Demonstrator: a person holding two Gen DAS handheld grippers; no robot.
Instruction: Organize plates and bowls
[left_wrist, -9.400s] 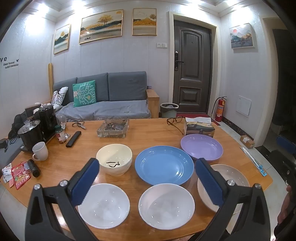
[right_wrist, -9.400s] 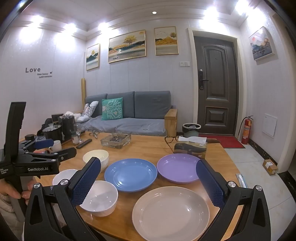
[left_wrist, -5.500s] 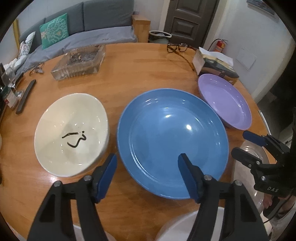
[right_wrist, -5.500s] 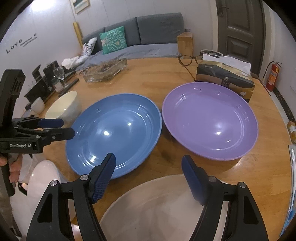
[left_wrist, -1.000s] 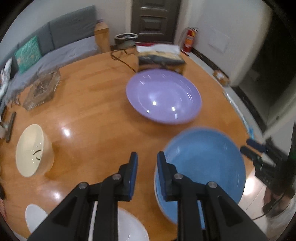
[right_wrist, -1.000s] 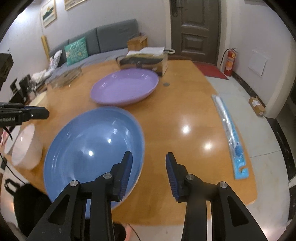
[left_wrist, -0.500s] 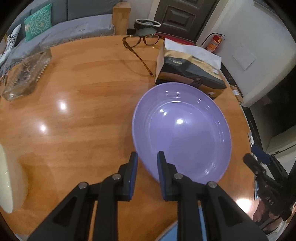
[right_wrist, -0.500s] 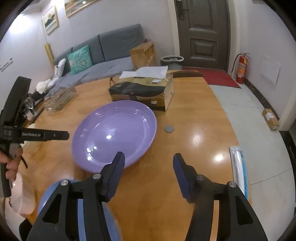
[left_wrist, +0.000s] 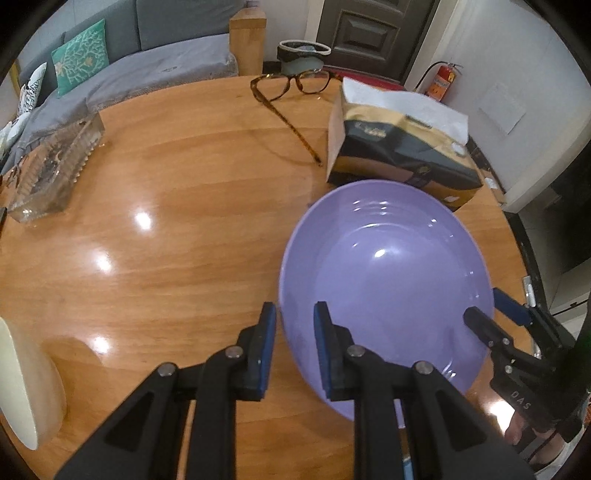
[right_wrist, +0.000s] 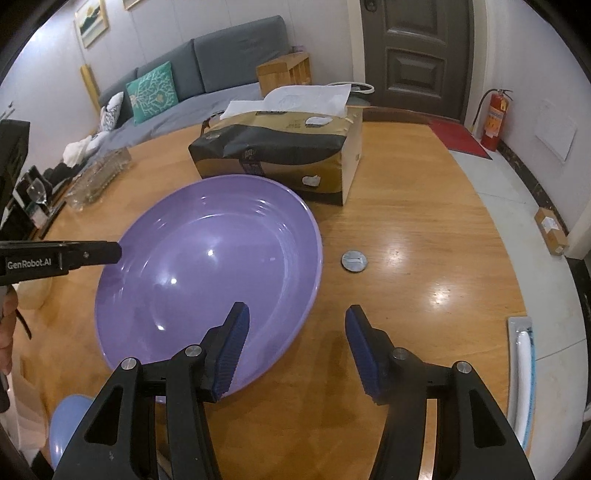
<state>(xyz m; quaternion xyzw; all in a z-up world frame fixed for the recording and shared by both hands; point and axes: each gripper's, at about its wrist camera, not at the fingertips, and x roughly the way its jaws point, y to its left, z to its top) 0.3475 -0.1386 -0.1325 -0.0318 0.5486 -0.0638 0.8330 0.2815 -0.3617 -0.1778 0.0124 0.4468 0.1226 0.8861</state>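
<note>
Round wooden table (left_wrist: 192, 206) is taking up most of both views. Purple plate (left_wrist: 388, 280) is sitting flat on it, toward the right side in the left wrist view, w/ the black-and-gold tissue box (left_wrist: 399, 151) just behind its far rim. Glass ashtray (left_wrist: 51, 166) is lying well apart at the table's left edge; cream bowl (left_wrist: 26, 384) is peeking in at lower left. Glasses (left_wrist: 291, 88) are resting near the far edge, one temple arm stretching toward the tissue box. Small round metal disc (right_wrist: 354, 261) is lying just right of the plate.

Left gripper (left_wrist: 294, 347) is straddling the plate's near-left rim, jaws narrow: one pad outside the rim, one over the plate's inside; can't tell if they're pressing on it. Right gripper (right_wrist: 295, 350) is standing about half open, jaws having just been opening; plate's near-right rim is between them, left pad over the plate's inside, right pad over bare wood, not clamping it.
</note>
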